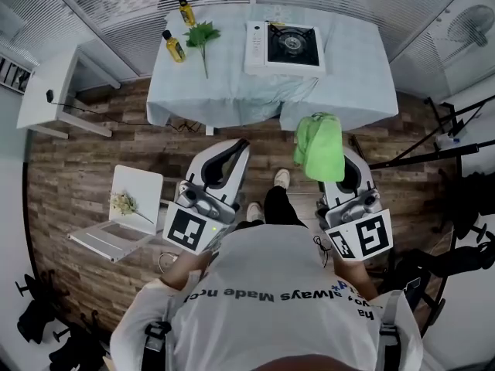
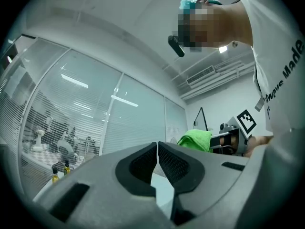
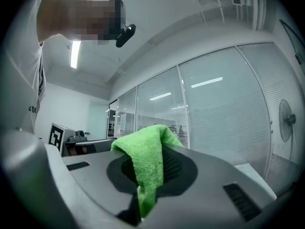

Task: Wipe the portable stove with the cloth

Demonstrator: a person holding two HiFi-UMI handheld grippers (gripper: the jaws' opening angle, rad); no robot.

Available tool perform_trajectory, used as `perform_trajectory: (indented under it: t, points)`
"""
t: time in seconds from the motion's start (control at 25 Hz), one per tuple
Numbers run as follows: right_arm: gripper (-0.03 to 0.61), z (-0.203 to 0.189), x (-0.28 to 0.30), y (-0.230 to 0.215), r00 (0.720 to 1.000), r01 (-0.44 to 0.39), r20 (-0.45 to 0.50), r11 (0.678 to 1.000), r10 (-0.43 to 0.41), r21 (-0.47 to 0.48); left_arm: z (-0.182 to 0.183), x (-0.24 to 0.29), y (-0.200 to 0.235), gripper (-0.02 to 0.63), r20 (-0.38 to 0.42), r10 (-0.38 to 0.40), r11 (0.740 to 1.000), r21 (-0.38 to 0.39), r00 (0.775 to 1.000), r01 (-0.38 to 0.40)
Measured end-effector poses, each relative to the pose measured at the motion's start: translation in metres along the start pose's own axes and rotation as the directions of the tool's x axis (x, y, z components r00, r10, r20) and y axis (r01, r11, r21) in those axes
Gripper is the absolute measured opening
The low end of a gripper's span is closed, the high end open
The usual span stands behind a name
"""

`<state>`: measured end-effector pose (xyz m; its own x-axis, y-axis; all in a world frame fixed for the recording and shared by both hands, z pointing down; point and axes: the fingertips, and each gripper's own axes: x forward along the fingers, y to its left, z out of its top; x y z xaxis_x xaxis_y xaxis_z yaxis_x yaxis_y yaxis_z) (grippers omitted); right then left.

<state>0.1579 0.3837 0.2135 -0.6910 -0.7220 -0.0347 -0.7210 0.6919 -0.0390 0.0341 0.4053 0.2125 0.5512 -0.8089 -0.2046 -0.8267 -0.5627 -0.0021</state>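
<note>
squeezing the green cloth point(image 1: 319, 145) at 3 o'clock, the right gripper point(image 3: 153, 162) has jaws clamped on it. the left gripper point(image 2: 157, 157) has jaws pressed together on nothing. the portable stove point(image 1: 285, 47) sits on the table point(image 1: 232, 91) at 12 o'clock, well apart.

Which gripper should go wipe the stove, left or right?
Right, probably. The right gripper holds the green cloth, and the stove sits on its side. The left gripper is shut, empty.
</note>
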Motion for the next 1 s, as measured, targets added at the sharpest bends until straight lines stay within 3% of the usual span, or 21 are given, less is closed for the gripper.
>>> perform_trajectory:
  t: [0.16,0.32,1.0]
  points:
    - [0.023,-0.002,0.016,-0.028,1.0,-0.014,0.017,0.999,0.013,0.036,-0.011,0.031,0.01,0.015,-0.017,-0.022,1.0,-0.02,1.0,0.022]
    - [0.023,-0.003,0.033,-0.064,1.0,-0.002,0.019,1.0,0.002,0.009,-0.019,0.072,0.019,0.012,-0.012,-0.042,0.999,-0.013,0.999,0.041]
    - [0.023,-0.001,0.11,-0.207,0.999,-0.049,0.007,0.999,0.049,-0.011,-0.052,0.218,0.062,0.012,-0.032,0.017,1.0,0.018,0.999,-0.016]
